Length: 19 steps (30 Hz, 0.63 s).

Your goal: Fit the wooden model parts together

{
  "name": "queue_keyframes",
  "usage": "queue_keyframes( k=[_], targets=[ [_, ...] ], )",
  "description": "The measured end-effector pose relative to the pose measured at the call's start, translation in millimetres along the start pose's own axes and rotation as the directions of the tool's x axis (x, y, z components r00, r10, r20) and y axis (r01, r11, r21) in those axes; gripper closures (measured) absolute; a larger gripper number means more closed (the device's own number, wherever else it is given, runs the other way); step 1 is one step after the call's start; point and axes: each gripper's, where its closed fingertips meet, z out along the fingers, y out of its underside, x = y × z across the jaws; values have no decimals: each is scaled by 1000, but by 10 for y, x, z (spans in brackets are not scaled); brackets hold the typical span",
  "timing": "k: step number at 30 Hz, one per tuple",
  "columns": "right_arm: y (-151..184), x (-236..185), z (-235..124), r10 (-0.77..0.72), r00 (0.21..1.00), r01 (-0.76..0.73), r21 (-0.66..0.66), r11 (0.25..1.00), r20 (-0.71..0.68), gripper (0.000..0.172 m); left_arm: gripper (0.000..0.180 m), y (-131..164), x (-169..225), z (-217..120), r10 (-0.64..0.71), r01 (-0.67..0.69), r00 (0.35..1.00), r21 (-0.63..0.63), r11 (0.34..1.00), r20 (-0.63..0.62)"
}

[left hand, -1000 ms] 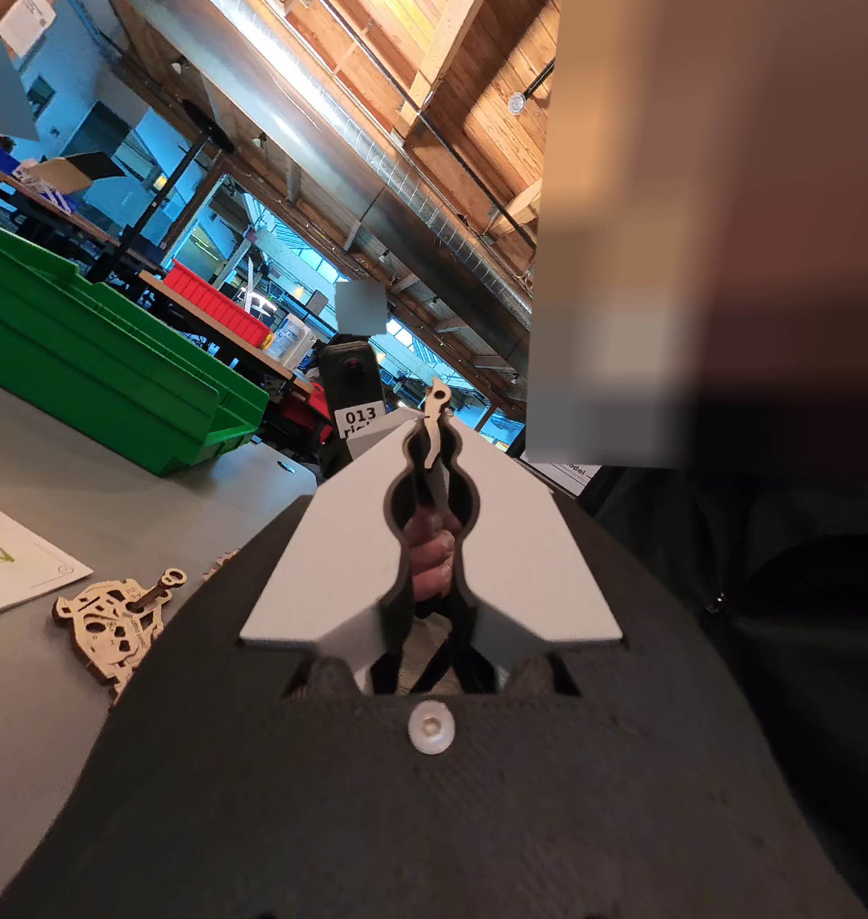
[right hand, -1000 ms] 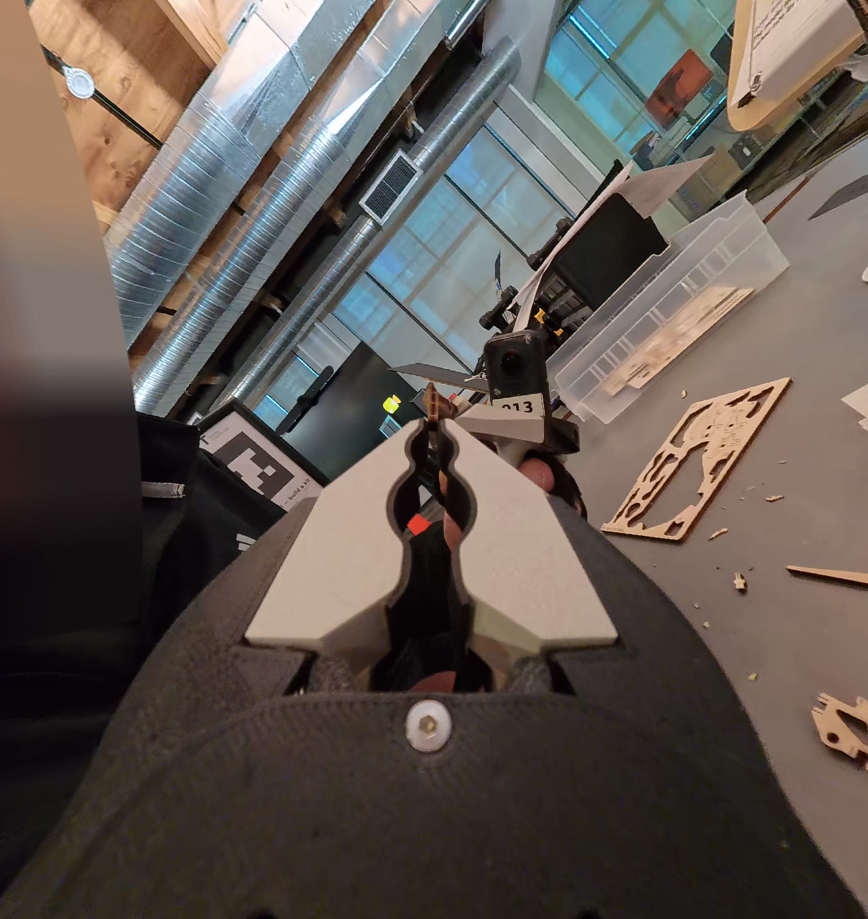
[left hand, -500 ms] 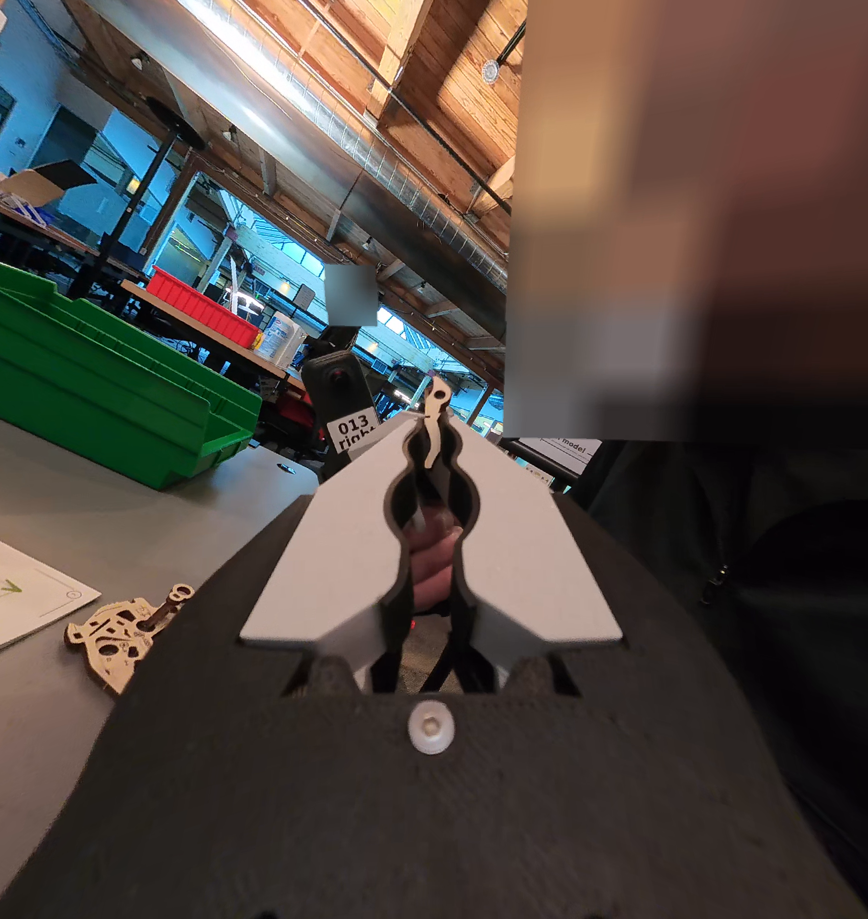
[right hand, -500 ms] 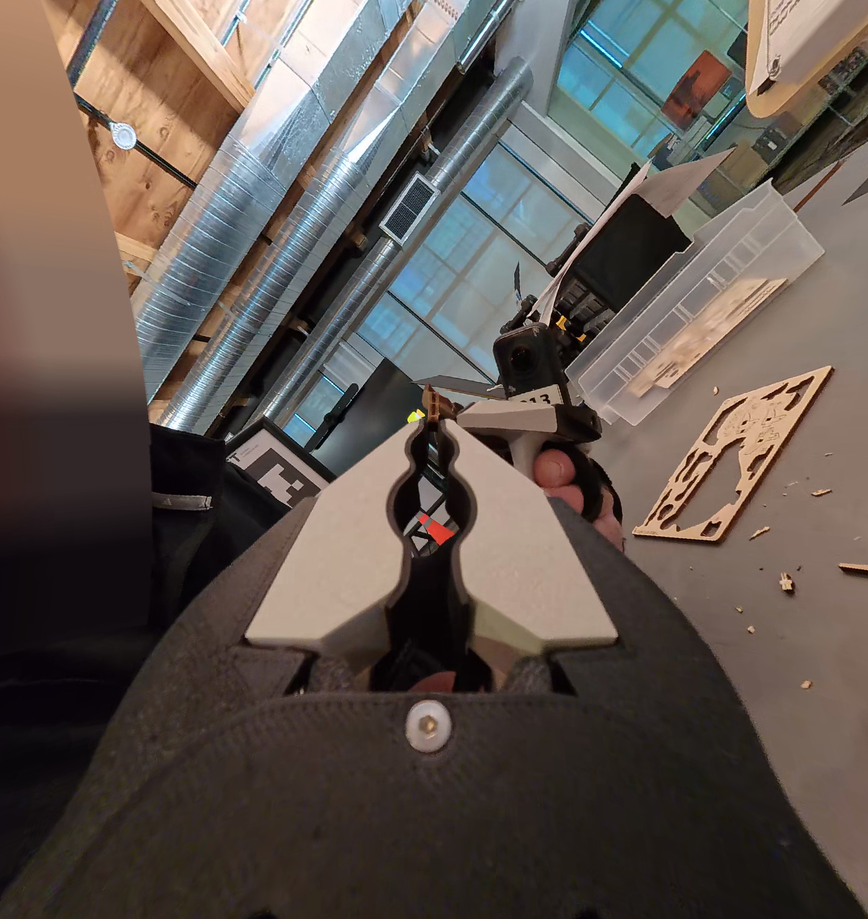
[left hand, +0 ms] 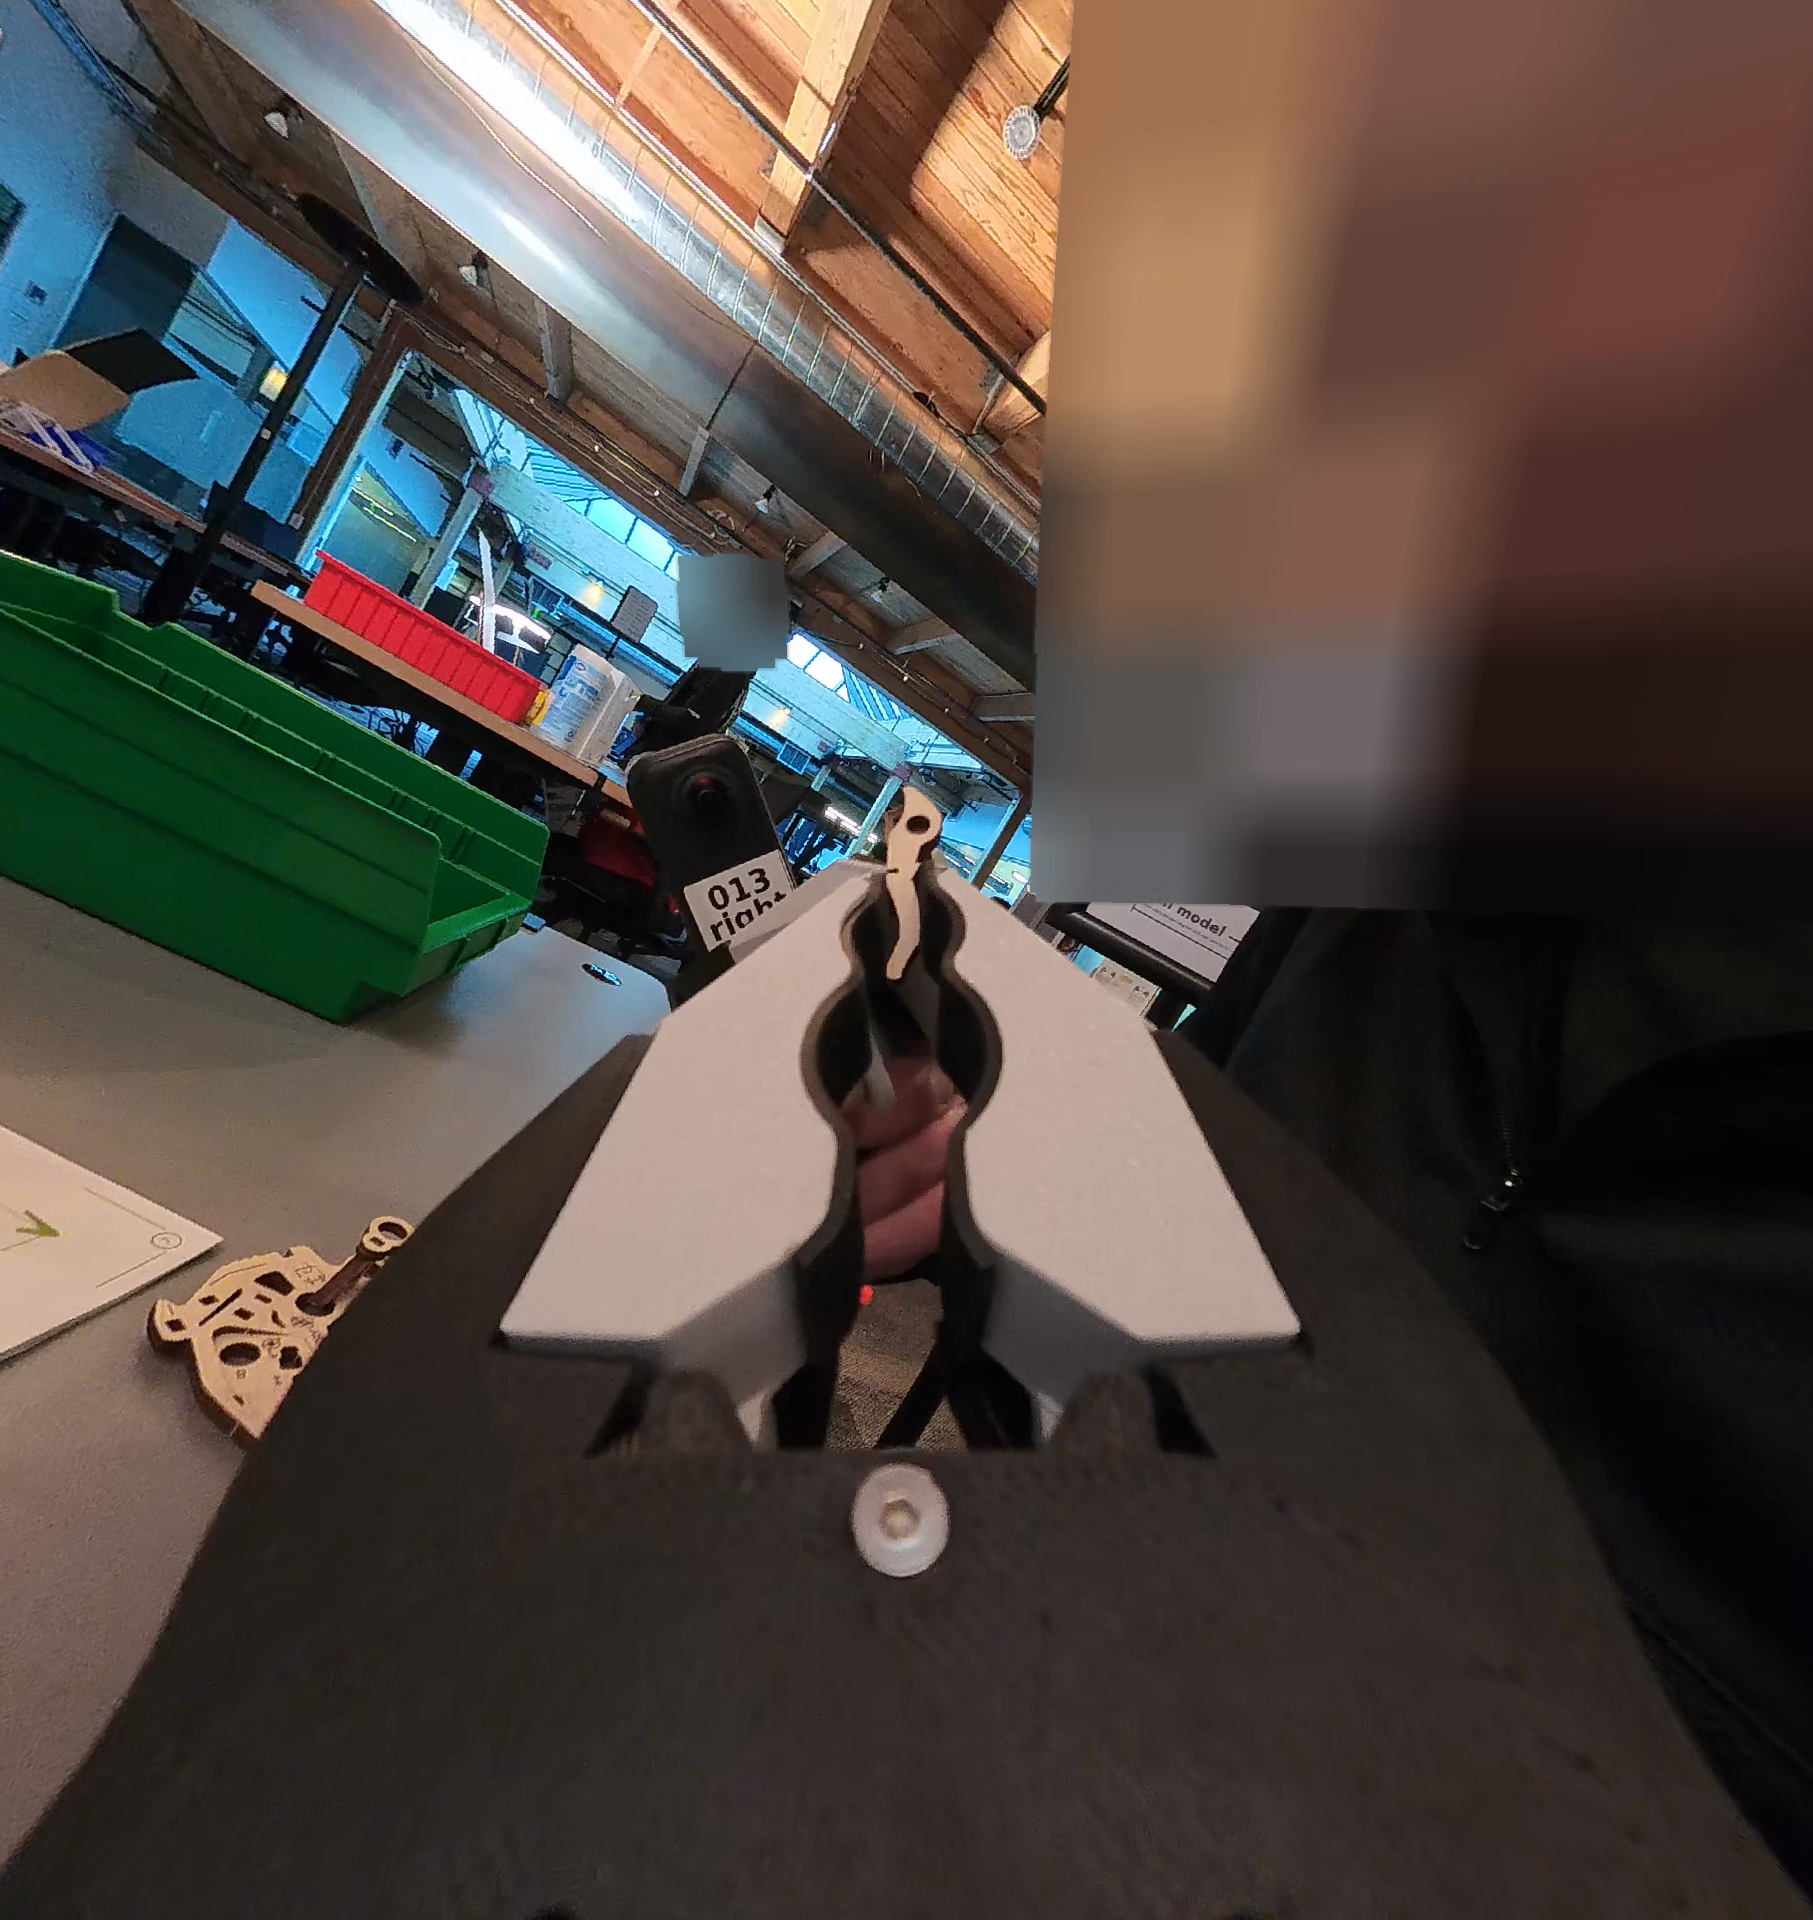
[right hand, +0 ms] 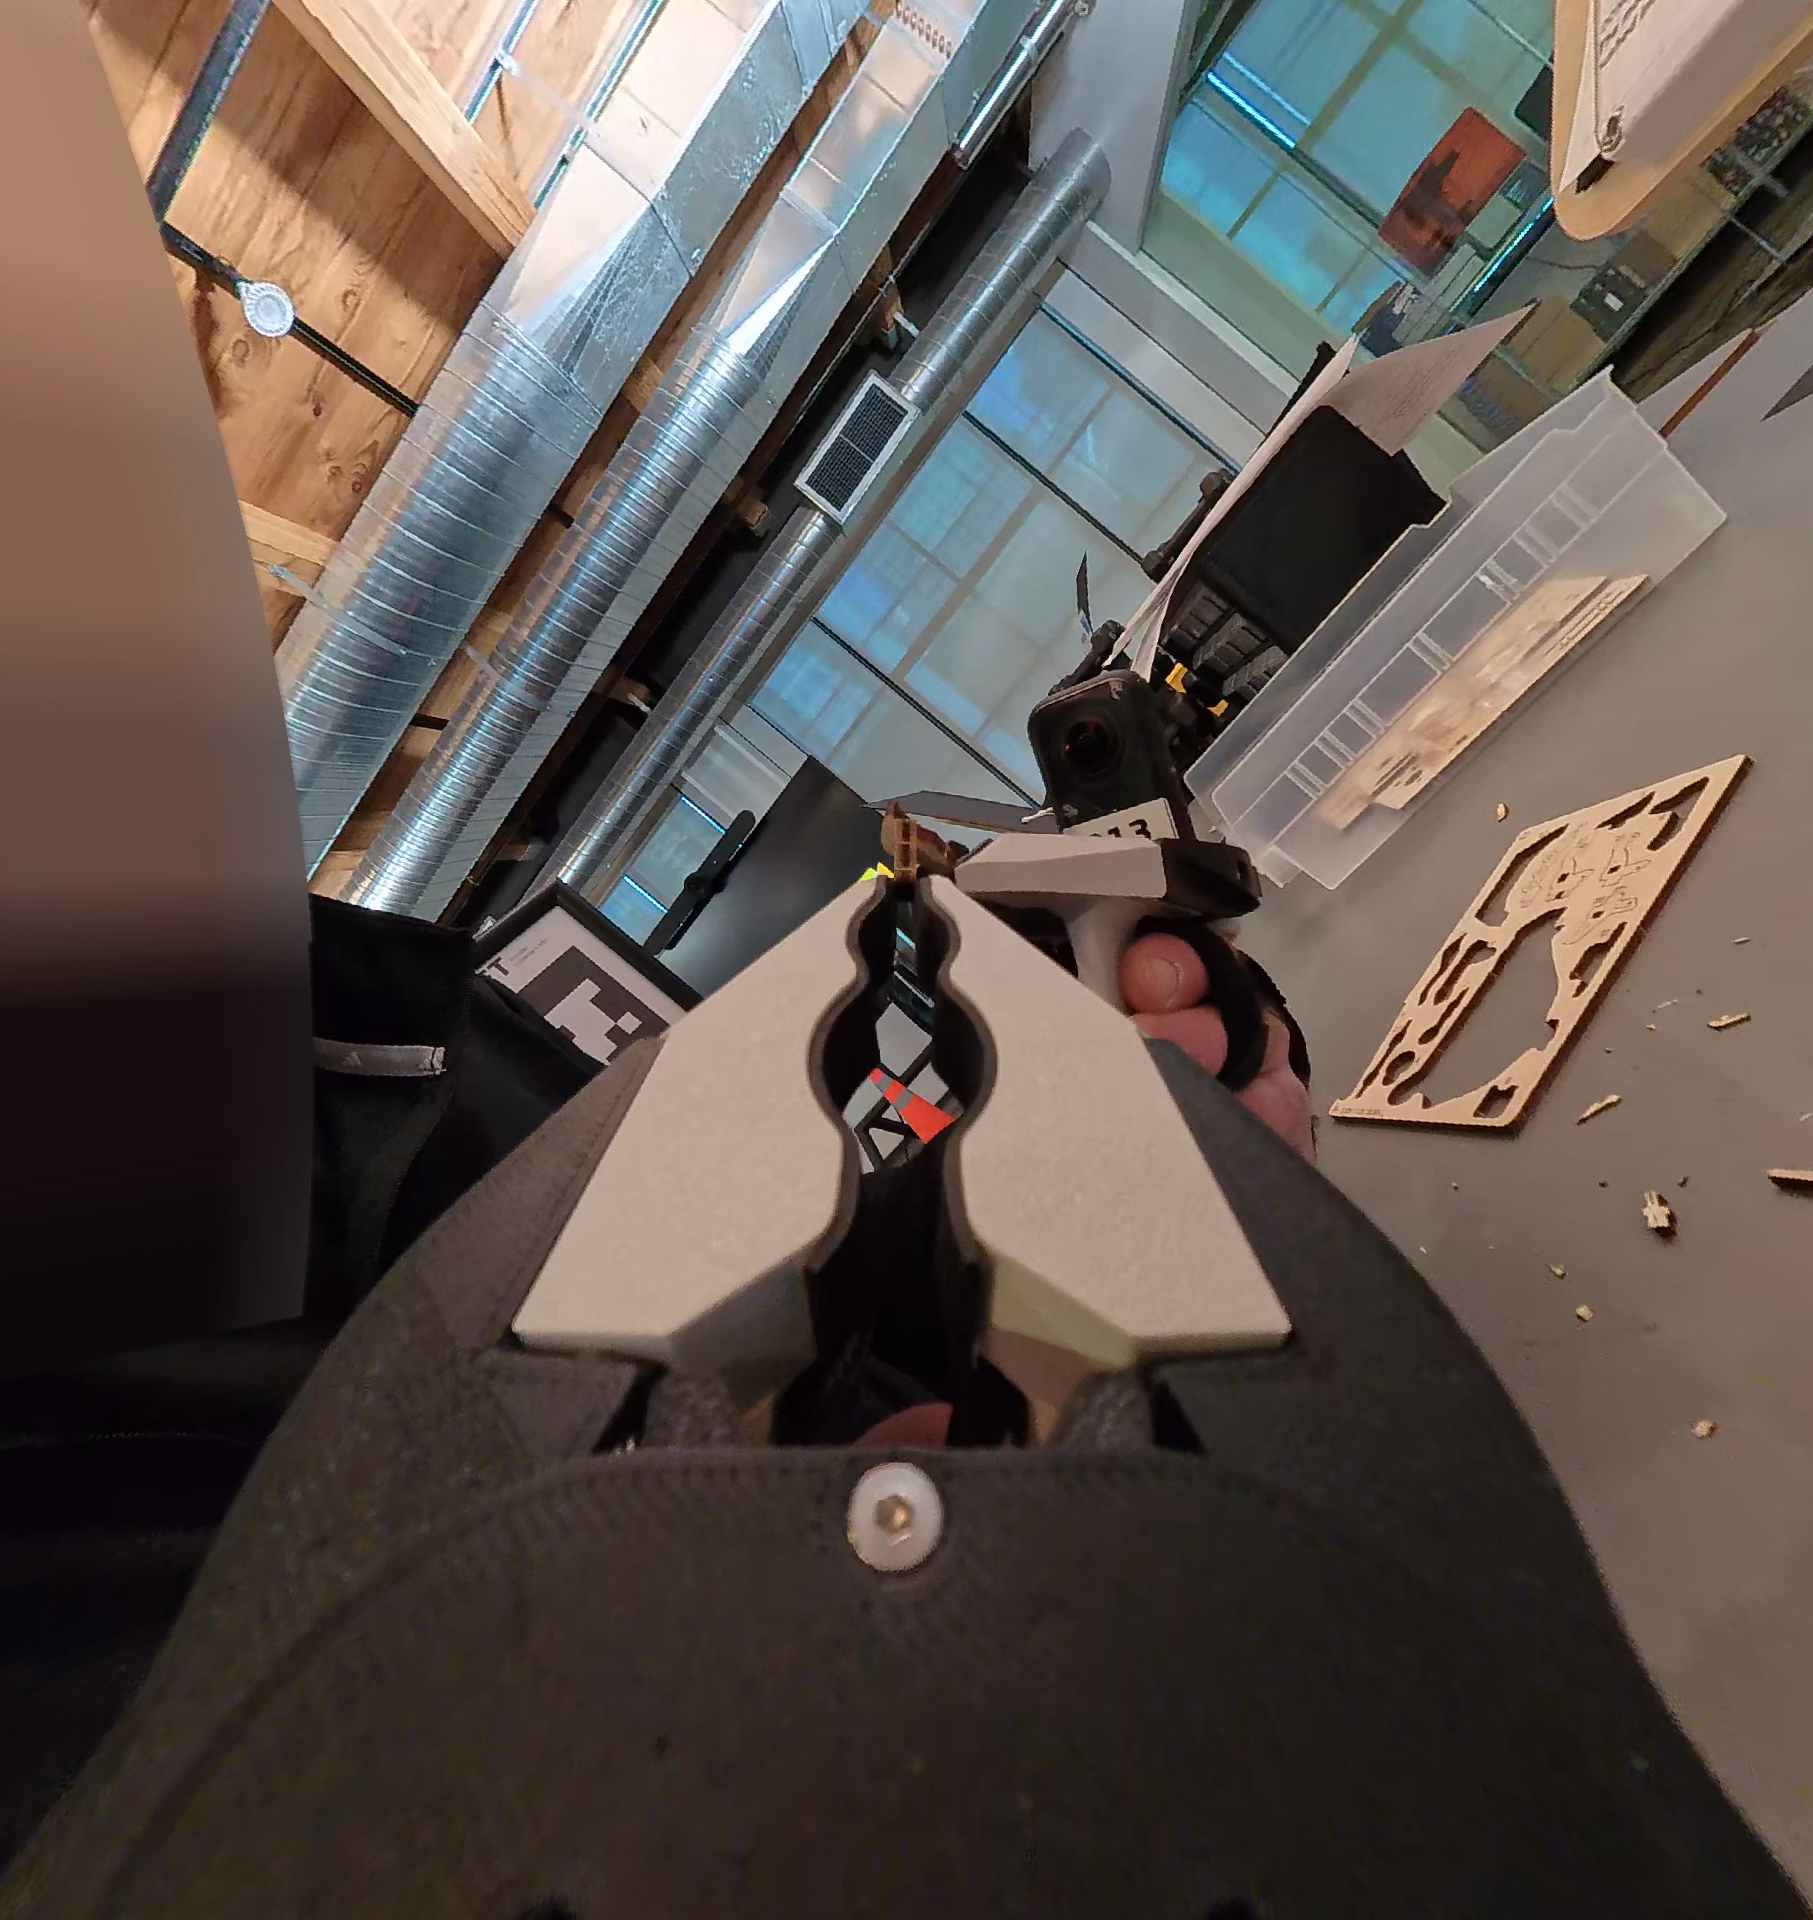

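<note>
Thin, light, easy to snap: 1 pale wooden strip (left hand: 910,883) pinched in the left gripper (left hand: 907,894), 1 small brown wooden bit (right hand: 904,847) pinched in the right gripper (right hand: 907,883), best held low near the tips.

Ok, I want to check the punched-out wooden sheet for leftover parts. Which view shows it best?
The right wrist view: the wooden sheet lies flat on the grey table in plain sight, its cut-outs all showing, with wood scraps beside it. The left wrist view does not show it at all.
</note>
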Motion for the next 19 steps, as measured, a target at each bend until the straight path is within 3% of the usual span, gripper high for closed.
queue_keyframes(
  k=[19],
  targets=[
    [92, -83, 78, -8, 1000, 9, -30, 1000, 25, 171, 178, 14, 140, -102, 42, -47, 995, -59, 997, -88]
  ],
)
